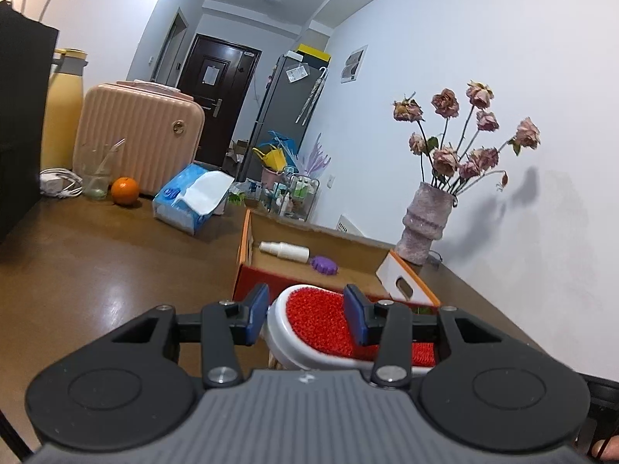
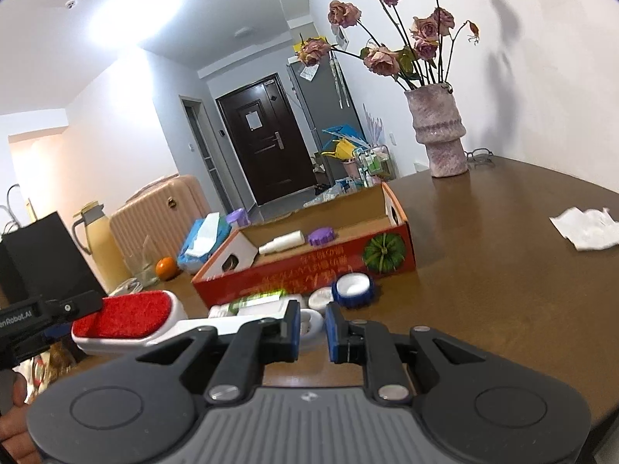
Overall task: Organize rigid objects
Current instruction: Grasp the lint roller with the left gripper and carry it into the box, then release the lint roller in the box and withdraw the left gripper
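My left gripper [image 1: 306, 303] is shut on a white lint brush [image 1: 315, 321] with a red bristle face, its blue pads pressing the head's two sides. It holds the brush above the table, just before the red cardboard box [image 1: 247, 282]. A white spray bottle [image 1: 284, 250] and a purple cap [image 1: 324, 265] lie in the box. In the right wrist view the brush [image 2: 123, 319] stretches rightward from the left gripper [image 2: 58, 311]. My right gripper [image 2: 312, 326] is shut to a narrow gap. The handle's loop end [image 2: 314, 319] shows there; I cannot tell if they touch.
Before the box [image 2: 309, 272] lie a blue-rimmed lid [image 2: 353, 288], a white round lid [image 2: 321, 297] and a green-labelled bottle [image 2: 255, 303]. A vase of dried roses [image 2: 439, 135] stands at the back right, a crumpled tissue [image 2: 584, 228] far right. Tissue pack [image 1: 189, 201], orange [image 1: 124, 190], glass [image 1: 94, 172] and suitcase [image 1: 143, 139] stand back left.
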Available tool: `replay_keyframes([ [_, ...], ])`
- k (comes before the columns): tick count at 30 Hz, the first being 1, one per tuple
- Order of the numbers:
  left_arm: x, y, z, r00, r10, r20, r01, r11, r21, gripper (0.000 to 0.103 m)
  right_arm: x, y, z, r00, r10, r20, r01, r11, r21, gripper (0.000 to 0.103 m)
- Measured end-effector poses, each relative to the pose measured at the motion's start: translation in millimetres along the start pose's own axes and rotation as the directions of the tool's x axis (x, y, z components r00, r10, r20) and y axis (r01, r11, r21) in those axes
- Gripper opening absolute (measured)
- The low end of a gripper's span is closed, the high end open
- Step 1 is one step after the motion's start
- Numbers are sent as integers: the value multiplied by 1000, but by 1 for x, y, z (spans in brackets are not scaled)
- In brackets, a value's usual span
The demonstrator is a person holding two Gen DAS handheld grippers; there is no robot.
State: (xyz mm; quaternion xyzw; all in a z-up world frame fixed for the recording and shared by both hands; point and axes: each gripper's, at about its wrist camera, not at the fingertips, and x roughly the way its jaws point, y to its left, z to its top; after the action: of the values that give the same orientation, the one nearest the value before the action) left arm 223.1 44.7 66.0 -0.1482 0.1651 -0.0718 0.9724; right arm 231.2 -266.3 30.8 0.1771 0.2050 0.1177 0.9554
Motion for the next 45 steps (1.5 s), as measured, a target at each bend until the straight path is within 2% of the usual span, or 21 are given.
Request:
replay_keyframes([
  [10, 83, 3, 64, 999, -8, 39, 7, 1000, 10, 41, 82, 1, 66, 999, 11, 49, -10, 1000, -8, 15],
  [14, 130, 3, 78, 1000, 5, 19, -6, 1000, 11, 41, 126, -9, 86, 1000, -4, 22, 3, 1000, 17, 15],
  [20, 202, 17, 72, 996, 14, -90, -16, 1000, -15, 41, 187, -29, 97, 998, -51, -42, 51, 999, 10, 15],
  [23, 225, 31, 61, 991, 22, -135, -28, 999, -38, 41, 210, -33, 96, 995, -66, -76, 65, 998, -20, 16],
  [26, 237, 37, 48, 983, 60, -176, -63, 998, -12, 40, 228, -27, 89, 993, -83, -81, 75, 993, -95, 16],
  [30, 250, 42, 37, 974, 105, -202, -107, 994, 1, 41, 247, -31, 75, 990, -79, -116, 70, 994, -81, 16],
  [32, 253, 43, 32, 971, 103, -216, -102, 995, 13, 41, 253, -33, 67, 987, -84, -135, 73, 994, -87, 17],
  [33, 251, 41, 30, 972, 95, -217, -93, 995, 20, 42, 253, -31, 65, 988, -86, -125, 71, 991, -115, 17],
  [35, 249, 36, 26, 974, 105, -200, -96, 994, 52, 50, 249, -26, 64, 993, -79, -91, 64, 986, -152, 20],
  [37, 249, 30, 24, 974, 117, -192, -102, 991, 85, 50, 248, -22, 61, 992, -103, -70, 86, 975, -205, 37],
  [39, 247, 26, 22, 975, 117, -190, -100, 991, 94, 50, 247, -20, 59, 991, -120, -55, 104, 965, -239, 37],
  [45, 238, 18, 23, 978, 132, -161, -111, 985, 132, 50, 236, -17, 60, 995, -102, -19, 94, 966, -242, 36],
])
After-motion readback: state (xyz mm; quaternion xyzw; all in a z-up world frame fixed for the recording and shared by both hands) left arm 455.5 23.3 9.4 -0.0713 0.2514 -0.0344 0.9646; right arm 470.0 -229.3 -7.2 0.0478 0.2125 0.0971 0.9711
